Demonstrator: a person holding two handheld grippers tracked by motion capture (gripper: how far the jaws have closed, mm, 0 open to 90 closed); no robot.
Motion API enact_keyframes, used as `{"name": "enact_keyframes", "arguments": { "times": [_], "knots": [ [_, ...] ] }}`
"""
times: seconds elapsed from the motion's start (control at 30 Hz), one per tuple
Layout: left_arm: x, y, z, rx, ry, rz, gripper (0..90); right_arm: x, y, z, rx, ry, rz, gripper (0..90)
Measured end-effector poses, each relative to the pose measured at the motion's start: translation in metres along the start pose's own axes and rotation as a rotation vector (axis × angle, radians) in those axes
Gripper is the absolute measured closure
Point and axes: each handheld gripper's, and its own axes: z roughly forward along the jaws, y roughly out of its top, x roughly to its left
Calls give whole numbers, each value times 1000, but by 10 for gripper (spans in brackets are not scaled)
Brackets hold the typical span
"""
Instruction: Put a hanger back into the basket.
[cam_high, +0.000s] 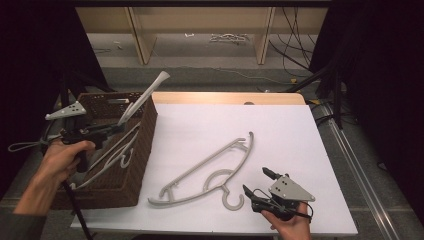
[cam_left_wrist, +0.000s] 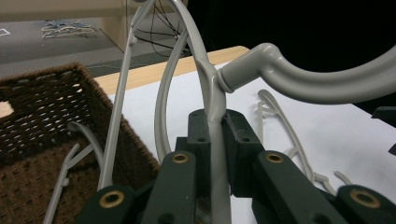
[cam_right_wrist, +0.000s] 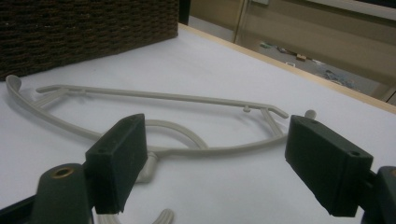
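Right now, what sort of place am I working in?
Probably a lab or recording bench, not a home: a white-topped table between black curtains, loose cables on the floor behind, and grey plastic hangers staged beside a brown wicker basket.

Bright, evenly lit tabletop, dark surroundings, soft close-up blur.

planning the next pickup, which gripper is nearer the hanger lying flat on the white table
Right. The right gripper sits open just beside the flat hanger's hook end. The left gripper is over the wicker basket, shut on another hanger.
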Motion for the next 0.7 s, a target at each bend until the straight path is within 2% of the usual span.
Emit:
{"name": "enact_keyframes", "arguments": {
  "times": [0.27,0.37,0.47,0.7],
  "knots": [
    [17,-12,-12,3,26,-5,815,0,0,1,9,5,-2,221],
    [21,-15,-16,3,29,-4,815,1,-1,2,16,8,7,221],
    [25,-20,-21,9,34,0,815,1,-1,3,9,1,-7,221],
    [34,-29,-34,12,47,6,813,0,-1,3,15,4,-7,220]
  ]
}}
